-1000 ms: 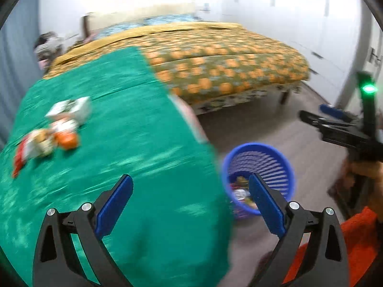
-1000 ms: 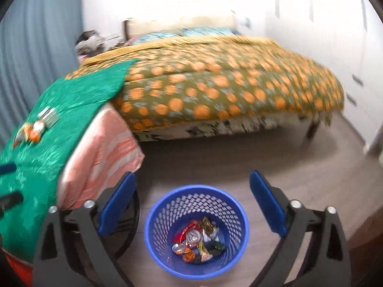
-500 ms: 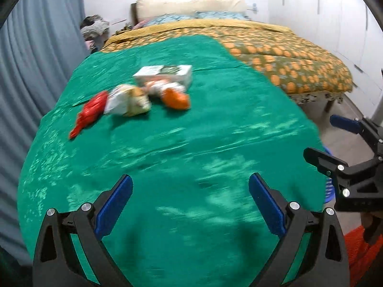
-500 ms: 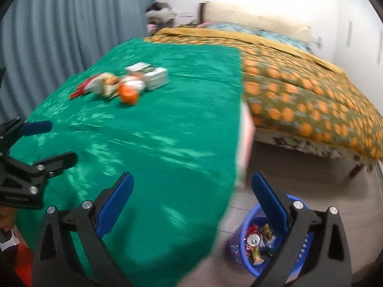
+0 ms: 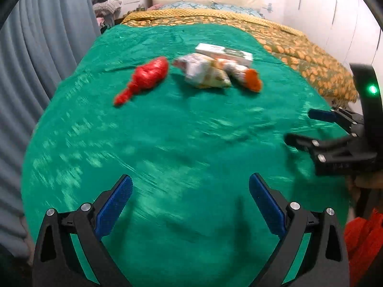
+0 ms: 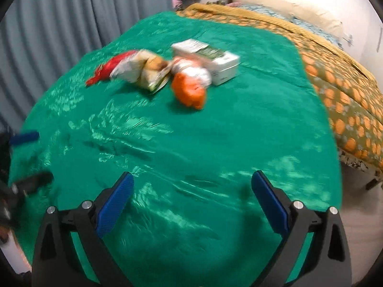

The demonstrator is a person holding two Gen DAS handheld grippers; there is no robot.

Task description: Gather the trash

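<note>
Left wrist: trash beyond tool.

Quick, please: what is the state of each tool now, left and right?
Left tool: open, holding nothing.
Right tool: open, holding nothing.

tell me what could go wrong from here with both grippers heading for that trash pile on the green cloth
1. The red wrapper, pale snack bag, orange wrapper and white box lie bunched and touching, so closing on one may drag or scatter the others.
2. Left gripper and right gripper, both open and empty, face the same pile and could collide.
3. The shiny green cloth looks loose and could be pinched along with a wrapper.
</note>
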